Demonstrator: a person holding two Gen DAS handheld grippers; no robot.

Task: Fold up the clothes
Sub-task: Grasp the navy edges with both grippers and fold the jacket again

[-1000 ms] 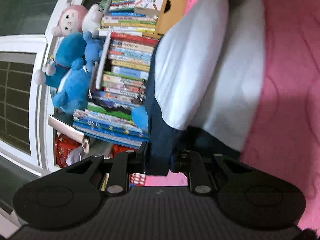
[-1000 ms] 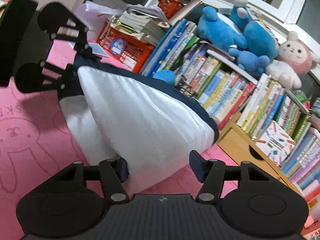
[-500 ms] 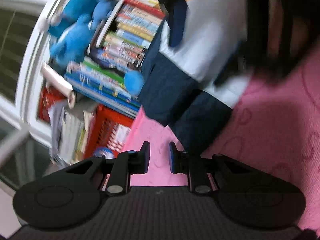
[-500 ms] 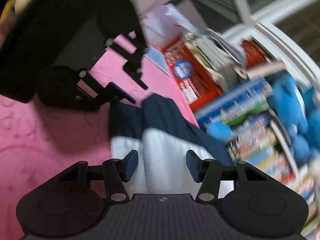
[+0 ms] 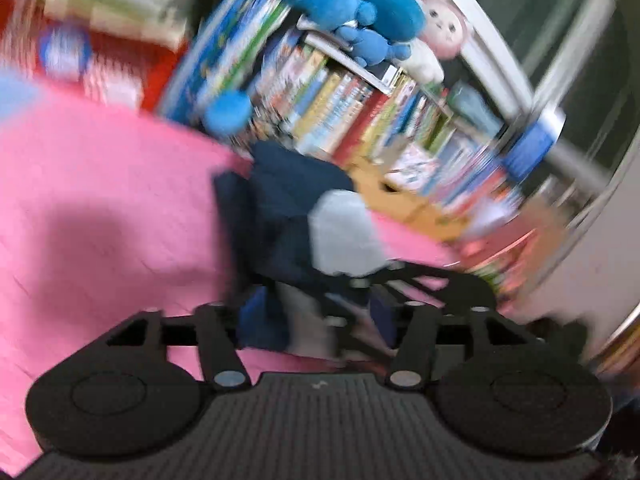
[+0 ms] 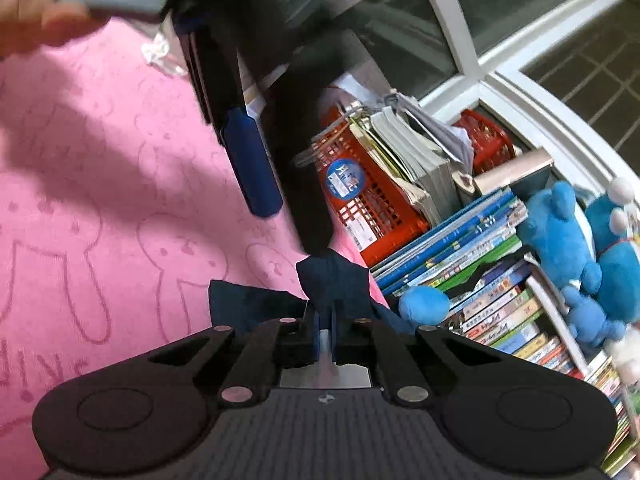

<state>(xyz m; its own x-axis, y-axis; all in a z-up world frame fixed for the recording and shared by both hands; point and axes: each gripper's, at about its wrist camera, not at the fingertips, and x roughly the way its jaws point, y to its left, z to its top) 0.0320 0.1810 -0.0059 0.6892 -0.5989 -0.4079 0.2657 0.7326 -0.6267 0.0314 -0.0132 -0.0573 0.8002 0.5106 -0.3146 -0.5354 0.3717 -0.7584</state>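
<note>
While the right gripper (image 6: 326, 322) pinches it, the navy-and-white garment (image 5: 304, 220) lies bunched, left gripper (image 5: 316, 316) spread.

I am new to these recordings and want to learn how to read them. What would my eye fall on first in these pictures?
First the pink blanket with its rabbit pattern, filling the left of both views. Next the bright clutter along the window: slanting rows of books, a red basket and blue plush toys. In the middle, the right gripper is shut on the navy and white garment.
</note>
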